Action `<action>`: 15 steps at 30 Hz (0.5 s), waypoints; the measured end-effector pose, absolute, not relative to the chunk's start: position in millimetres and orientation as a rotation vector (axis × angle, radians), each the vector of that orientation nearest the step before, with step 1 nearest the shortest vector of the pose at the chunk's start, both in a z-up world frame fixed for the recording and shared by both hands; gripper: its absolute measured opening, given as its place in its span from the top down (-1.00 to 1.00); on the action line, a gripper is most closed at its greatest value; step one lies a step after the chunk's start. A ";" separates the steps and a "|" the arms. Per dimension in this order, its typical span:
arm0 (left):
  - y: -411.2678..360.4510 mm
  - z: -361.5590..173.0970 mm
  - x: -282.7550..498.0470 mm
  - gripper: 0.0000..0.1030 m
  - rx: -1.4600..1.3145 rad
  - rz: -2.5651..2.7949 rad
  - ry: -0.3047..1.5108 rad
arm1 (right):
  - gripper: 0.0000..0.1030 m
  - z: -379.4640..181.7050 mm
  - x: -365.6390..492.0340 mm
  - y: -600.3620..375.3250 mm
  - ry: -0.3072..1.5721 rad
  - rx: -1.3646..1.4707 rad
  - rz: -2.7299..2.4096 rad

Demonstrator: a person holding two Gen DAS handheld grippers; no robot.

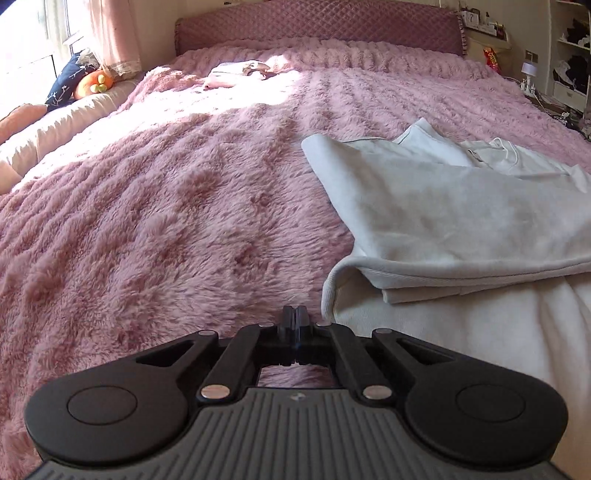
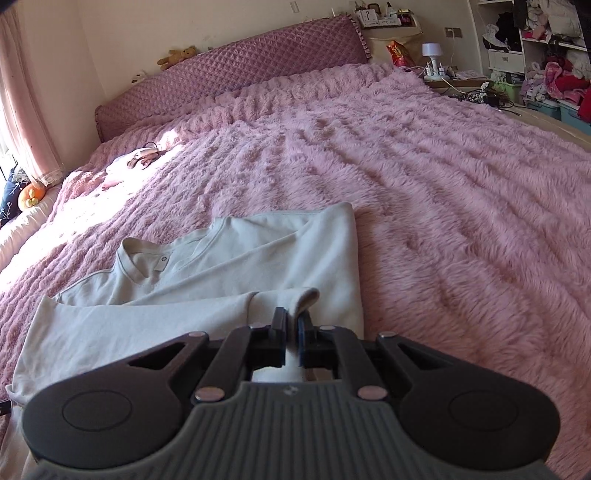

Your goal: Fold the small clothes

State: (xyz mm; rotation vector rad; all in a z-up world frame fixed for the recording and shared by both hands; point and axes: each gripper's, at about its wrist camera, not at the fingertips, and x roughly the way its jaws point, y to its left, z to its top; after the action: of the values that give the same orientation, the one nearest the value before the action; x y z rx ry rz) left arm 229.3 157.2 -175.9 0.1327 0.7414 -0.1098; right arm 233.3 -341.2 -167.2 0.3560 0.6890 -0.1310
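The right hand-held gripper (image 2: 291, 317) is clamped on a fold of the cream sweatshirt (image 2: 207, 273) — its sleeve cuff (image 2: 304, 297) pokes up between the pads. The left hand-held gripper (image 1: 295, 315) has its fingers pressed together with nothing between them, just beside the garment's ribbed hem edge (image 1: 334, 280) over the fluffy pink blanket (image 1: 166, 206). The sweatshirt lies on the near part of the bed, collar (image 2: 138, 258) towards the headboard (image 2: 229, 81), one sleeve folded across its body. Further off — in the sunlit patch near the headboard — sits a small heap of pale clothes (image 1: 236, 74). An orange plush toy (image 1: 92, 83) rests by the curtain (image 1: 114, 33).
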 end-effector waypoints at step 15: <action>103.0 -174.9 205.5 0.22 0.720 -0.248 0.558 | 0.70 -179.3 234.8 -345.0 0.692 0.395 -0.129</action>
State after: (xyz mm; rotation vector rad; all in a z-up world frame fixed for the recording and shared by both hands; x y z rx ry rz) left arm 205.5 103.0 -174.9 0.7200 0.5578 -0.2479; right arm 234.8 -345.0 -179.3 0.3949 0.6917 -0.1294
